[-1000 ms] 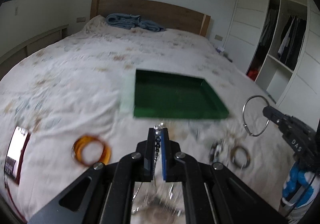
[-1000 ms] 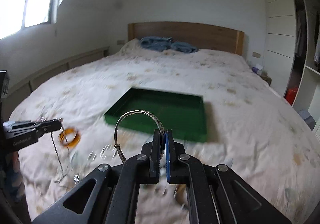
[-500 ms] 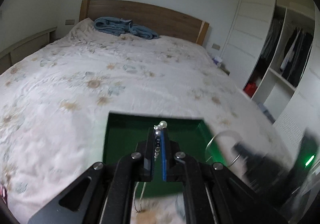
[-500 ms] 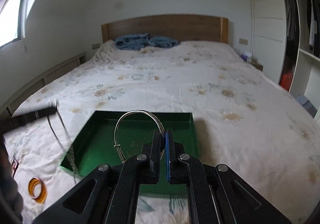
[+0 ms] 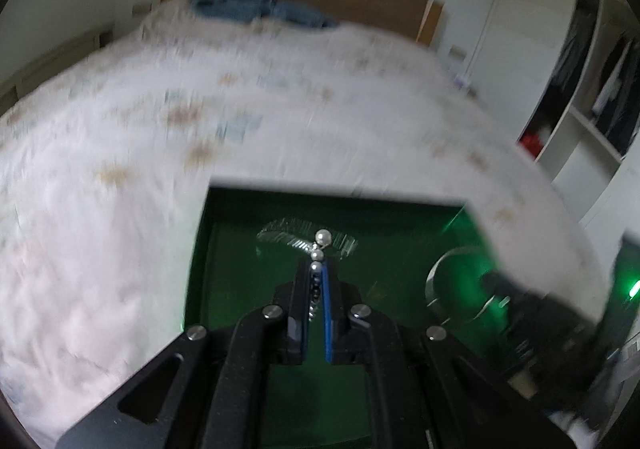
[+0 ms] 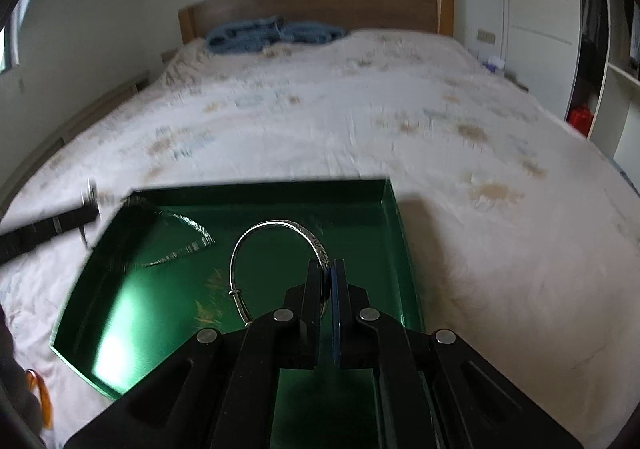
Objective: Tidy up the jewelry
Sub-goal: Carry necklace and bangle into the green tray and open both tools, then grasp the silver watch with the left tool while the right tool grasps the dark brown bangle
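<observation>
Your left gripper (image 5: 317,269) is pinched on a pearl necklace (image 5: 322,237), a few beads poking out above the tips near the frame's center, with the green tray (image 5: 240,249) right below. Your right gripper (image 6: 327,269) is clamped on a silver bangle (image 6: 276,227), whose hoop arcs up and left of the fingers over the tray's (image 6: 394,217) floor. There's a blurry chain (image 6: 180,245) streaked across the tray's upper left, and an orange bangle (image 6: 42,397) sits on the bedspread (image 6: 480,169) at lower left.
</observation>
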